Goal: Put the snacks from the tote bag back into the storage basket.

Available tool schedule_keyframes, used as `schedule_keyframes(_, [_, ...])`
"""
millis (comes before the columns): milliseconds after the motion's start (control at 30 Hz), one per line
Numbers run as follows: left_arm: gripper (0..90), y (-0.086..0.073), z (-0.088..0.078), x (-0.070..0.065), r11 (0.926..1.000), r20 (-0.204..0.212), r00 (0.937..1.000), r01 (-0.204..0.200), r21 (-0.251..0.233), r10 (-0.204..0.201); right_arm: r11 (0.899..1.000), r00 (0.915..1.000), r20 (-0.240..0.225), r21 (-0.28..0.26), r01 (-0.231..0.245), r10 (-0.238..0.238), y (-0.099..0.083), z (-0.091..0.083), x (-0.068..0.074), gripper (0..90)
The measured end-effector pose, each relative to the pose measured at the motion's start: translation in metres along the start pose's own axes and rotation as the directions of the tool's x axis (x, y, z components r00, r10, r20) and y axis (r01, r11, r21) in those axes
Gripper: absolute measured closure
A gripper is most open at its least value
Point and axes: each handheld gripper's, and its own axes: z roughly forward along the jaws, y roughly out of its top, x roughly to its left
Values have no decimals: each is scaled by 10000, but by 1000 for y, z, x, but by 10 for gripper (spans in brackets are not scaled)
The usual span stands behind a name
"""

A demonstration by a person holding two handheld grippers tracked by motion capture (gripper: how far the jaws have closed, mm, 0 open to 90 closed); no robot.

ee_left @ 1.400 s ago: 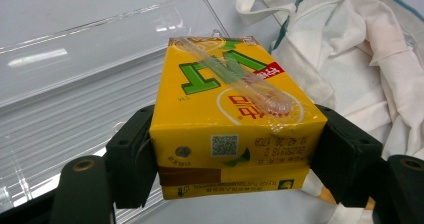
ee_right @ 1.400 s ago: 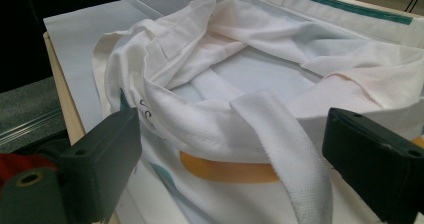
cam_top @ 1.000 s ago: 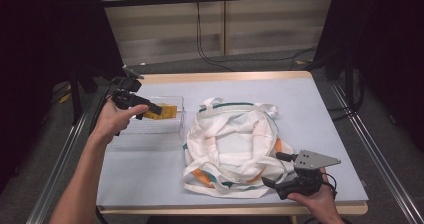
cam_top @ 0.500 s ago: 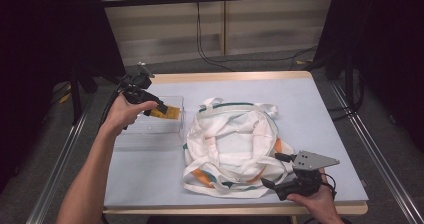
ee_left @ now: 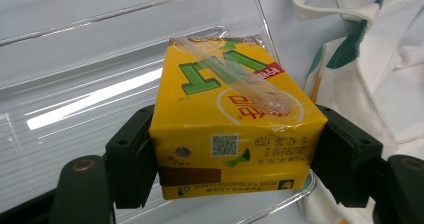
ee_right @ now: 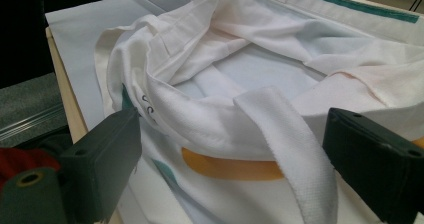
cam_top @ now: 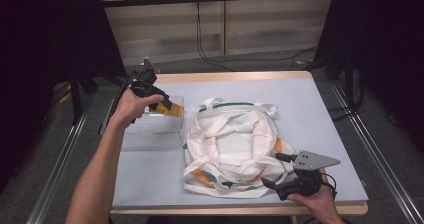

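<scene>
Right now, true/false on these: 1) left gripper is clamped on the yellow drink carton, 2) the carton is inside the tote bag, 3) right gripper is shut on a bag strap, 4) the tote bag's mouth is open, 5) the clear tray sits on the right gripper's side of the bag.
1) True. The left gripper has both jaws pressed on the sides of the yellow drink carton.
2) False. The carton is over the clear tray, beside the tote bag.
3) False. The right gripper is open; a bag strap lies between its jaws, not pinched.
4) True. The bag's rim gapes, showing the inside.
5) False. The tray lies on the left gripper's side.
</scene>
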Motion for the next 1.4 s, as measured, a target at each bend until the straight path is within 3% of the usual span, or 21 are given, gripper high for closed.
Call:
schedule_keyframes(67, [273,3,0,1,9997,-72,9997,251,-14,-251,10000,10000,8,19,53,-53,0,0,1,88])
schedule_keyframes(200, [273,6,3,3,9992,-319,9987,390,-3,-389,10000,10000,6,-12,34,-34,0,-1,0,88])
schedule_keyframes(500, [272,10,5,1,9991,-223,9988,423,-86,-425,10000,10000,-2,24,51,-51,0,0,0,86])
schedule_keyframes(733, [273,16,10,2,9968,-185,9966,798,27,-798,9999,9999,49,41,96,-97,0,0,2,85])
schedule_keyframes(867, [274,19,12,1,9967,-168,9966,802,89,-801,9999,9999,31,-68,99,-99,0,0,2,90])
schedule_keyframes(1100, [275,23,17,1,9933,-176,9933,1146,167,-1143,9999,9999,68,-67,94,-94,0,-1,2,89])
schedule_keyframes(1400, [275,27,19,0,9879,-485,9867,1542,-168,-1549,10000,10000,30,-50,72,-72,-1,-1,1,89])
